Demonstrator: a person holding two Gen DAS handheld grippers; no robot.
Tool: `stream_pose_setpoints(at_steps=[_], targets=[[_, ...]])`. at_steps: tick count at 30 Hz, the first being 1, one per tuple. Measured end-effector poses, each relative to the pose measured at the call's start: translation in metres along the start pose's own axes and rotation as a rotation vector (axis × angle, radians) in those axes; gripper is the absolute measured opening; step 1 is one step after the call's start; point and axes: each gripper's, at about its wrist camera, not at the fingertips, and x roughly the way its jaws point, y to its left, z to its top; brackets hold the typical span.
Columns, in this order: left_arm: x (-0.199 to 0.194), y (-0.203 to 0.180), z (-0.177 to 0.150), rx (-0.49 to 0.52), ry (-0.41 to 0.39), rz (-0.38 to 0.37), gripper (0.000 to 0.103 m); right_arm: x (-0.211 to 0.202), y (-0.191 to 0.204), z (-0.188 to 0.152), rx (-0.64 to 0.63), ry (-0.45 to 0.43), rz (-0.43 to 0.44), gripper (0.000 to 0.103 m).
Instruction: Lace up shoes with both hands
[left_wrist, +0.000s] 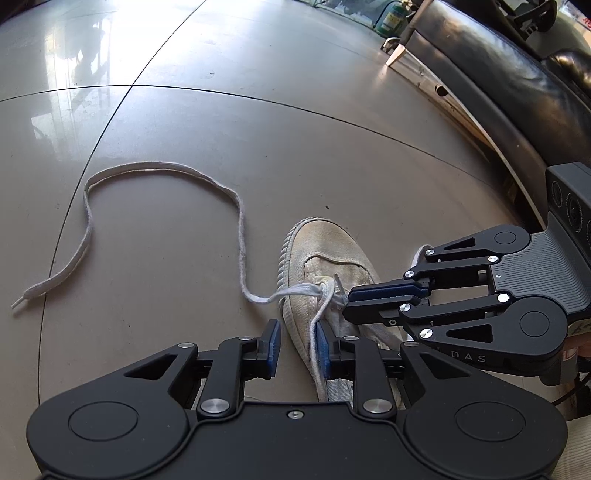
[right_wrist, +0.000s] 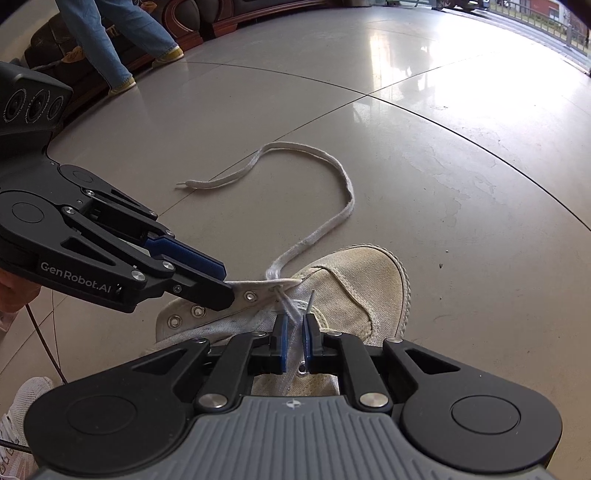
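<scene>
- Left wrist view: the left hand-held gripper (left_wrist: 297, 343) hangs over the near side wall of a white canvas shoe (left_wrist: 325, 258) that lies on the tiled floor (left_wrist: 184, 110), toe pointing away from it.
- Its blue pads stand a little apart. A strand of the white shoelace (left_wrist: 240, 221) runs down just inside its right-hand pad (left_wrist: 322, 349); whether the pad presses it I cannot tell, and the other pad stands clear.
- From the front eyelet the lace leaves the shoe to the left of the hand-held gripper and curls in a wide loop across the floor, its tip lying far out to the left.
- The right hand-held gripper (left_wrist: 345, 299) reaches in from the right, its jaws nearly pressed together, tips at the tongue beside the lace crossing. What, if anything, it pinches is not clear here.
- A dark leather sofa (left_wrist: 517, 74) stands ahead to the right.
- Right wrist view: the right hand-held gripper (right_wrist: 294, 328) sits right above the shoe (right_wrist: 354, 280), pads narrowly apart with thin lace strands (right_wrist: 291, 310) passing between them; no firm pinch is visible.
- The left hand-held gripper (right_wrist: 225, 288) comes in from the left, its tips at the eyelet flap edge, next to a metal eyelet (right_wrist: 251, 295).
- The free lace (right_wrist: 343, 192) loops ahead on the floor.
- A person's jeans-clad legs (right_wrist: 110, 37) stand far ahead on the left.
</scene>
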Motion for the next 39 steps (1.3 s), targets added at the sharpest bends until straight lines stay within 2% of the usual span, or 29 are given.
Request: stream_pose_setpoints(at_steps=[1, 4, 11, 16, 17, 19, 20, 29, 39], targets=[[0.0, 0.0, 0.0, 0.002, 0.0, 0.001, 0.021, -0.002, -0.001, 0.0, 0.011, -0.002, 0.002, 0.011], [0.0, 0.001, 0.0, -0.002, 0.001, -0.002, 0.021, -0.006, -0.002, -0.001, 0.012, 0.002, 0.004, 0.025], [0.0, 0.002, 0.0, -0.001, 0.002, -0.004, 0.022, -0.004, 0.004, -0.005, -0.05, -0.003, -0.021, 0.026], [-0.001, 0.003, 0.0, -0.005, 0.005, -0.012, 0.023, -0.004, 0.011, -0.006, -0.129, -0.01, -0.034, 0.013], [-0.001, 0.003, 0.0, -0.003, 0.004, -0.01, 0.023, -0.004, 0.011, -0.006, -0.135, -0.011, -0.031, 0.007], [-0.001, 0.002, 0.0, 0.0, 0.003, -0.008, 0.023, -0.005, 0.013, -0.008, -0.155, -0.012, -0.033, 0.006], [-0.001, 0.002, 0.0, -0.001, 0.003, -0.007, 0.023, -0.006, 0.014, -0.009, -0.165, -0.016, -0.035, 0.002], [0.0, 0.003, -0.001, -0.009, 0.003, -0.004, 0.024, -0.028, 0.01, -0.004, -0.091, -0.05, 0.062, 0.001], [-0.003, 0.004, -0.001, -0.005, 0.006, -0.006, 0.025, -0.012, 0.021, -0.004, -0.115, -0.005, 0.07, 0.001]])
